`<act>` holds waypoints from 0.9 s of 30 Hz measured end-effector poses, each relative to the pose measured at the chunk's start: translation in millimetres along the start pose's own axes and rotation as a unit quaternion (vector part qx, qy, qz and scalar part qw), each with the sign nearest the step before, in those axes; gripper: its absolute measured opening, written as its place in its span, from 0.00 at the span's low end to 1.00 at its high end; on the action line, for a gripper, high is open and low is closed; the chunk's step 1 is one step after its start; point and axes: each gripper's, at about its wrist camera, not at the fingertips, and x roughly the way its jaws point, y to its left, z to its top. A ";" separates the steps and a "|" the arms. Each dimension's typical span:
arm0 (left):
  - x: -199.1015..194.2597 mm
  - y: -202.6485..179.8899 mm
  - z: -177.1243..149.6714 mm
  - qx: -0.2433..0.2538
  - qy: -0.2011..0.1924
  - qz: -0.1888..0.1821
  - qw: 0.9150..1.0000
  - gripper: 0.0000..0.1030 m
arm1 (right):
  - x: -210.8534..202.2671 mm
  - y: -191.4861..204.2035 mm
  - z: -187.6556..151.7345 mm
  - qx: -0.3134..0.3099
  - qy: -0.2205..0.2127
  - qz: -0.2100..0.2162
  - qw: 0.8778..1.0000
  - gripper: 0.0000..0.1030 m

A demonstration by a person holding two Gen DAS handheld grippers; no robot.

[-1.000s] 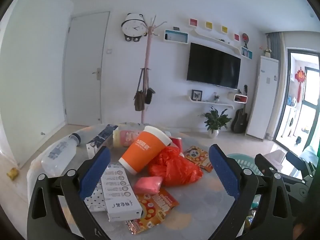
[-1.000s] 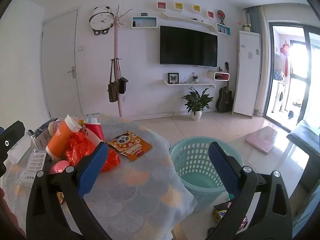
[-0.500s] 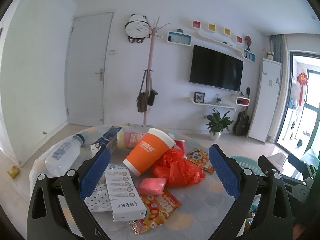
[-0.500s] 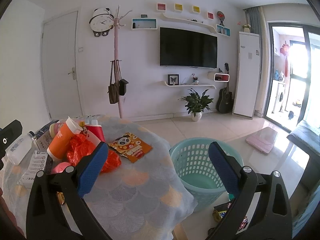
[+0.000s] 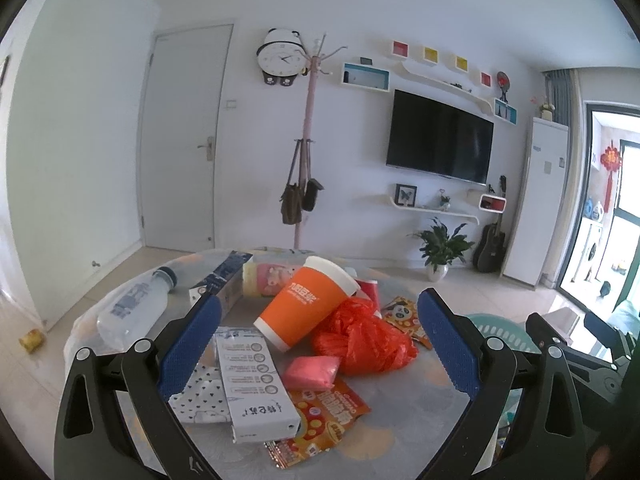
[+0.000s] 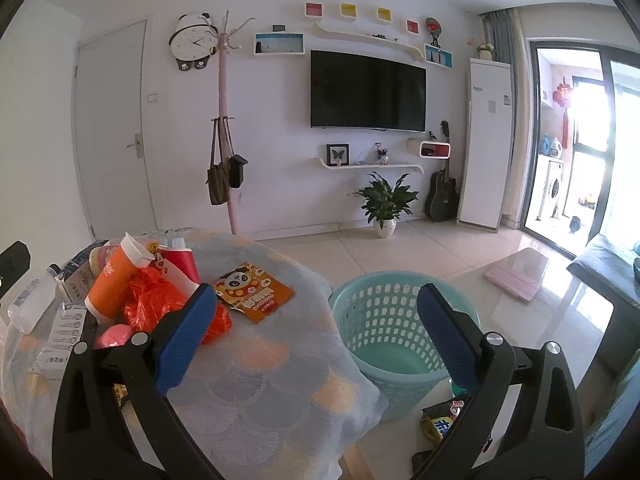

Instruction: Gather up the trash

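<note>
A pile of trash lies on the round table: an orange paper cup on its side, a red plastic bag, a pink packet, a white carton, a clear bottle and a panda snack wrapper. My left gripper is open and empty, held just before the pile. My right gripper is open and empty, above the table's right edge, beside a teal basket on the floor.
A dark box and a red cup lie at the back of the pile. Wrappers lie on the floor by the basket. A low glass table with a pink book stands right. A coat stand is behind.
The left gripper has tilted up and drawn slightly back, so the pile sits lower in its view. The right gripper has barely moved. Both stay open.
</note>
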 end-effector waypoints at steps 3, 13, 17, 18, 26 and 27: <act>-0.3 1.2 0.2 0.001 0.001 0.000 1.000 0.93 | 0.3 0.1 -0.8 0.000 0.000 -0.001 1.000 0.93; -4.1 14.4 0.2 -0.001 0.000 -0.003 1.000 0.93 | 1.1 1.1 -3.1 0.001 0.000 0.000 1.000 0.93; -2.3 2.8 -0.4 -0.002 0.000 0.001 1.000 0.93 | 1.4 1.9 -3.3 0.000 0.000 -0.001 1.000 0.93; -2.6 4.0 -0.4 -0.003 0.000 0.000 1.000 0.93 | 1.4 2.0 -3.3 0.000 0.000 -0.001 1.000 0.93; -7.3 10.0 -2.1 -0.002 0.000 0.000 1.000 0.93 | 1.6 2.4 -3.3 -0.002 0.000 -0.001 1.000 0.93; -8.0 10.6 -2.4 -0.002 0.000 -0.001 1.000 0.93 | 1.6 2.8 -3.4 -0.003 0.001 -0.002 1.000 0.93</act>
